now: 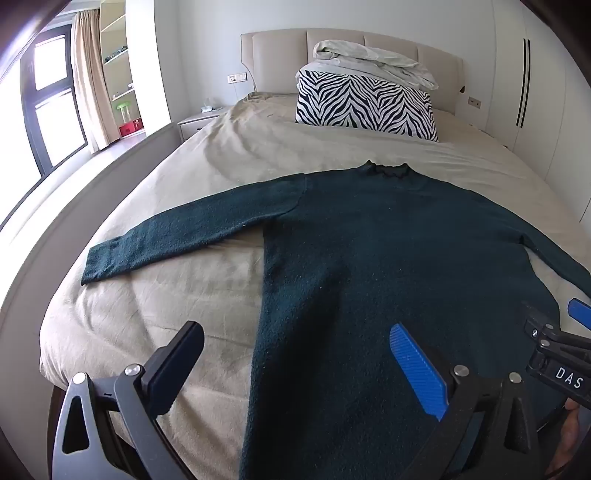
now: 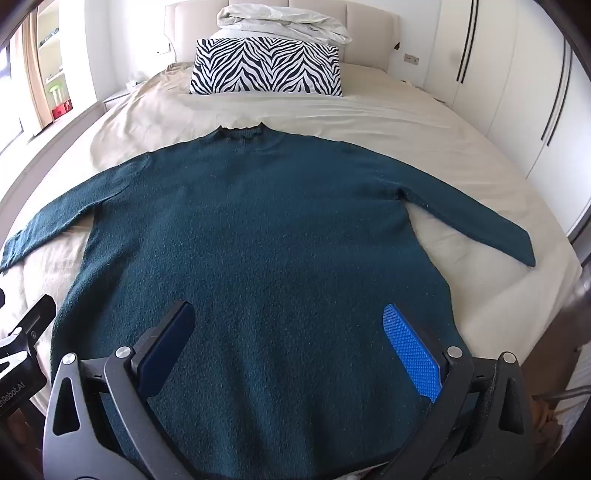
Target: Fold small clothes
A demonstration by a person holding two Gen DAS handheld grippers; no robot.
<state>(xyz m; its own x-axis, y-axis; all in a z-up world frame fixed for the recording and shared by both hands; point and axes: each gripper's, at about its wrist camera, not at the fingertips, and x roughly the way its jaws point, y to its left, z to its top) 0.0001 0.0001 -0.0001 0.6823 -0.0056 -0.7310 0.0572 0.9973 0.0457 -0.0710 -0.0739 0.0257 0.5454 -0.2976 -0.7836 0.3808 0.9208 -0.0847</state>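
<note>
Both wrist views low at bed (image 1: pixel 110 325) foot, facing headboard (image 2: pixel 369 22)

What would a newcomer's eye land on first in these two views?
The dark teal sweater spread flat on the bed, neck away from the cameras and both sleeves out to the sides. Next the zebra pillow at the headboard, with a crumpled white blanket on top. Both tongs, left and right, hang open over the sweater's hem.
</note>
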